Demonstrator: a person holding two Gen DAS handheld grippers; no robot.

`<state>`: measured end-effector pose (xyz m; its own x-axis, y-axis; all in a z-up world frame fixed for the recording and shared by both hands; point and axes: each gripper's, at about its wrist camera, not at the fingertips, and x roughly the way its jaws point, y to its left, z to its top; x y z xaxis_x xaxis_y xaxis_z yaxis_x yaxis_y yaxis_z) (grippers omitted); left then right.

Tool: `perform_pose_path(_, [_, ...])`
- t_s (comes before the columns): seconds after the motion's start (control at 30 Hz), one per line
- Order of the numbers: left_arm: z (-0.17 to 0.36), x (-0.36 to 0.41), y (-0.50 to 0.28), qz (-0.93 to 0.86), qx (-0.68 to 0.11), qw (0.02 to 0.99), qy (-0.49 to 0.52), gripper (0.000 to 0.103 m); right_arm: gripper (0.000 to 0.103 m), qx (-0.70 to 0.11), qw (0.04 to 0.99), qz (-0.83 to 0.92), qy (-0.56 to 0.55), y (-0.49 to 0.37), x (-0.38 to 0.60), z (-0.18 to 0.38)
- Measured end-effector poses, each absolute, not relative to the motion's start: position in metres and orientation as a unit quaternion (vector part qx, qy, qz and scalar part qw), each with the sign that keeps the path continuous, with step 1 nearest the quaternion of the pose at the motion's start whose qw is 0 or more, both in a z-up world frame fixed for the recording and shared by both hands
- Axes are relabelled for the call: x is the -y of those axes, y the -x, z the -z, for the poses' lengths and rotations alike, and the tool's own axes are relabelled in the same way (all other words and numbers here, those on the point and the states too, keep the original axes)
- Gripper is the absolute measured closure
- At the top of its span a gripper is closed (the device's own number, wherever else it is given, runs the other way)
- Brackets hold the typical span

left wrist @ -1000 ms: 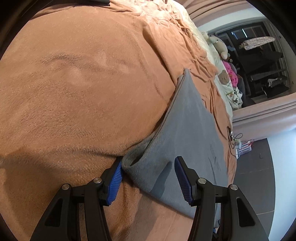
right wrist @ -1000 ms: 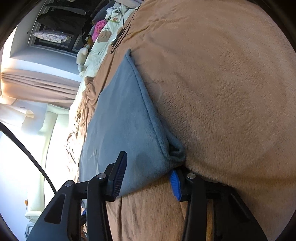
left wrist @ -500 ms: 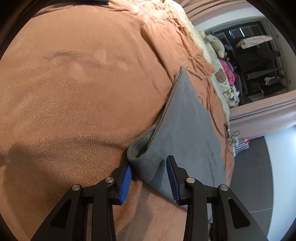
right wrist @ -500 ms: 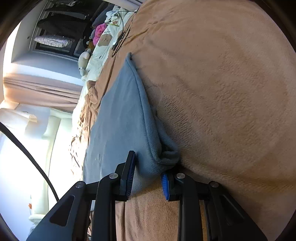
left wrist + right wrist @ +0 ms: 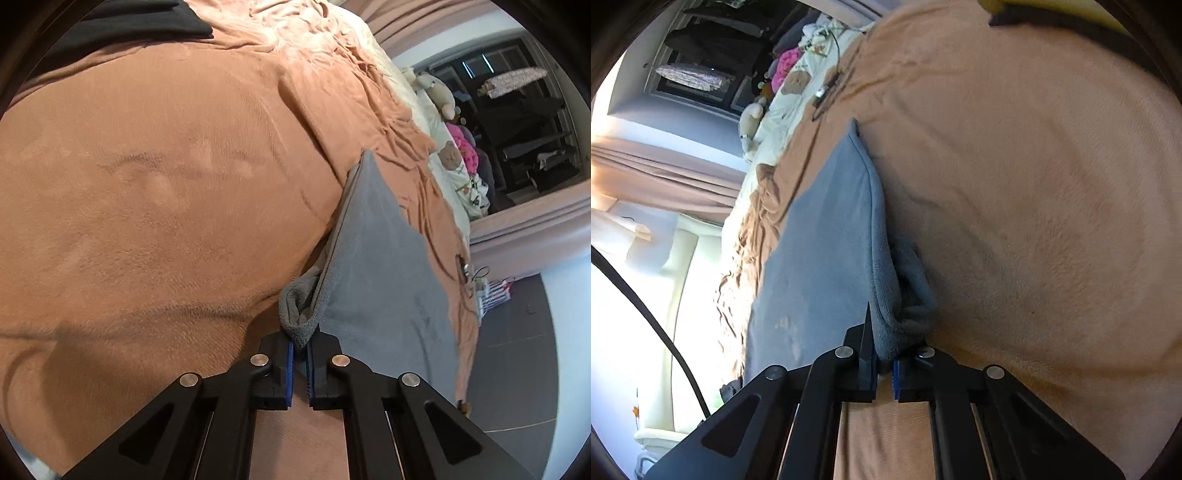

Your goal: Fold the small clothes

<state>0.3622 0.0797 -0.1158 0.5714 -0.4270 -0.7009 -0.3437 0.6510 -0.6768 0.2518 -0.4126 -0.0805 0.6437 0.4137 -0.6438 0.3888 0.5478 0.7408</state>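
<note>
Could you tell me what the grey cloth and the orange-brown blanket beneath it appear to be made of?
The grey cloth looks like soft fleece or microfibre: matte, with a fuzzy nap at the bunched corner in the left claw. The orange-brown blanket seems a plush fleece too: short pile, faint brushed marks and dents showing lighter. Exact fibres cannot be told.
</note>
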Motion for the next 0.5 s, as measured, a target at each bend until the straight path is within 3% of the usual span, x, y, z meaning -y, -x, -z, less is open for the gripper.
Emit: perform_pose_path(0.5, [0.078, -0.092, -0.317, 0.046, -0.439, 0.790, 0.426, 0.099, 0.102, -0.412, 0.785, -0.025, -0.462, -0.220, 0.406, 0.048])
